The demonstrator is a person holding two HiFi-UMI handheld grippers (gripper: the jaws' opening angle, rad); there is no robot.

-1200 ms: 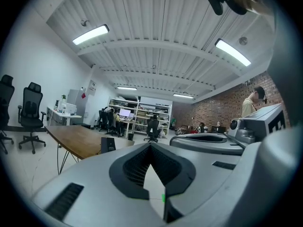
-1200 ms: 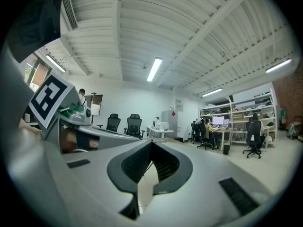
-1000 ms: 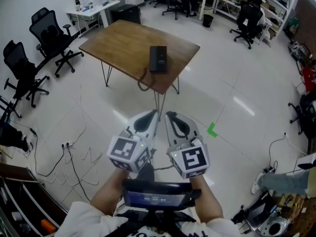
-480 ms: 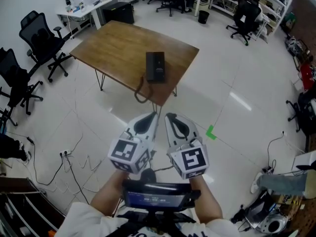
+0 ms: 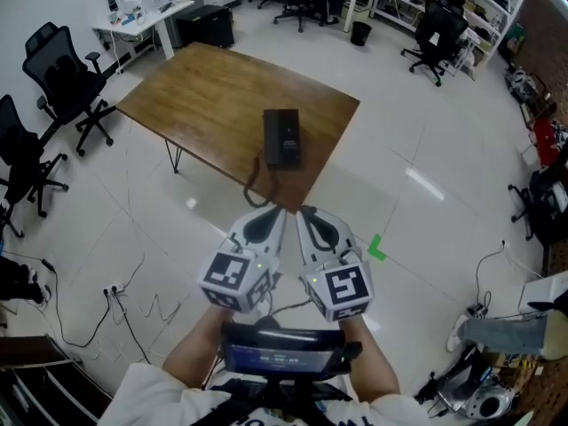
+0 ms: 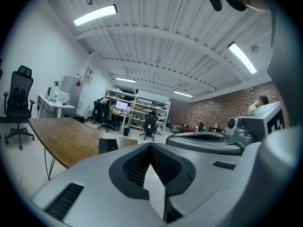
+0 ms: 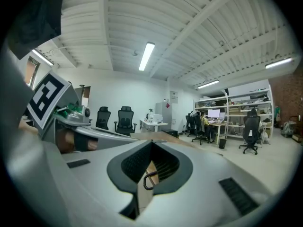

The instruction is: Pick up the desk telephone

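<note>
Where the pale tiled floor (image 5: 426, 193) opens out, the wooden table (image 5: 222, 96) stands on thin black legs, turned so that one corner points toward the person. Black office chairs (image 5: 62, 69) sit off the table's left side, well apart from it. A white desk (image 5: 146, 11) stands beyond its far left corner.

The two hand-held grippers are level and side by side, just short of the table's near corner and above the floor. The left gripper (image 5: 277, 211) has its jaws pressed together with nothing between them. Its own view shows the ridged pads meeting at a point, and the table top (image 6: 61, 136) lies ahead to the left. The right gripper (image 5: 306, 211) is likewise closed and empty. In its own view a dark loop of cord (image 7: 149, 179) shows through the notch below the pads, lying beyond the jaws and not gripped.

The black desk telephone (image 5: 282, 138) lies flat on the table near the edge that runs to the near corner, apart from both grippers. The left gripper view shows it as a low dark block (image 6: 108, 144) on the wood. Its cord (image 5: 256, 177) hangs in a loop over that edge. A small green tape mark (image 5: 379, 247) lies on the floor to the right of the near corner.
</note>
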